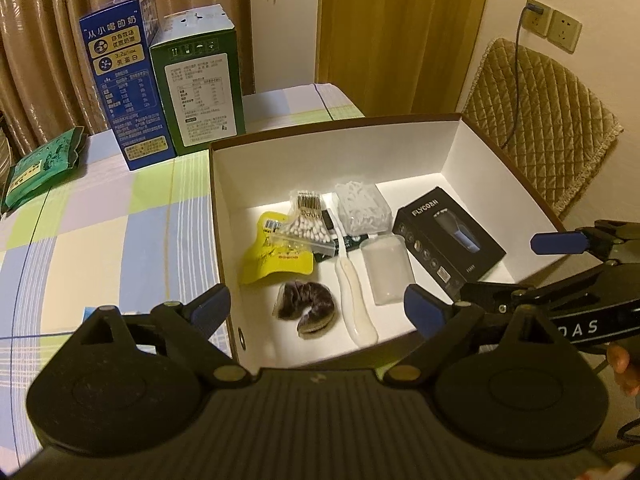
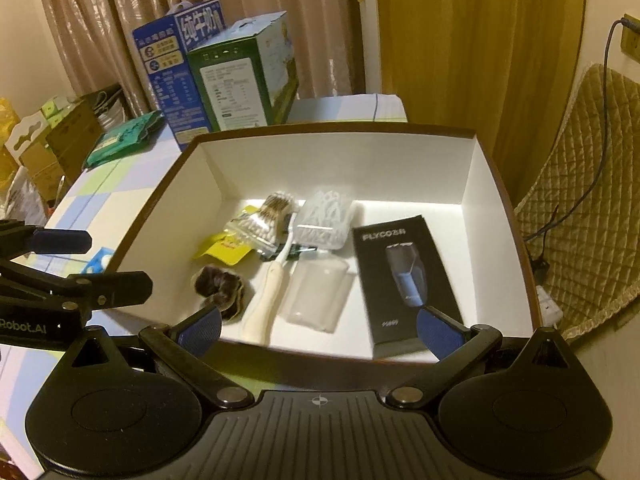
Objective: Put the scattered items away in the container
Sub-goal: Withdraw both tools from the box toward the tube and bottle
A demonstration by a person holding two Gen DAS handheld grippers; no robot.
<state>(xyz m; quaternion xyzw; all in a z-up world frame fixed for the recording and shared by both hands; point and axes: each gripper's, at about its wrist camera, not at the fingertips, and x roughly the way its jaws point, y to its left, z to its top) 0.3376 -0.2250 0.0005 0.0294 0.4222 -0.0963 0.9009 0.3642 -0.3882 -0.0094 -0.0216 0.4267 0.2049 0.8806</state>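
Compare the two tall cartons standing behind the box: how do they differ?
The blue carton is taller; the green carton is shorter. The blue carton's front panel has bold white lettering; the green carton's has a white label of small print. Both stand upright, side by side, on the checked cloth.

box (image 1: pixel 224 200) open from above, bare floor at back, cartons (image 1: pixel 200 92) behind

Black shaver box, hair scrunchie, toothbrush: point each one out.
Black shaver box (image 2: pixel 404 280): right wrist view, middle of its printed top face.
Hair scrunchie (image 1: pixel 306 308): left wrist view, on its dark fabric loop.
Toothbrush (image 2: pixel 264 300): right wrist view, on its cream handle.
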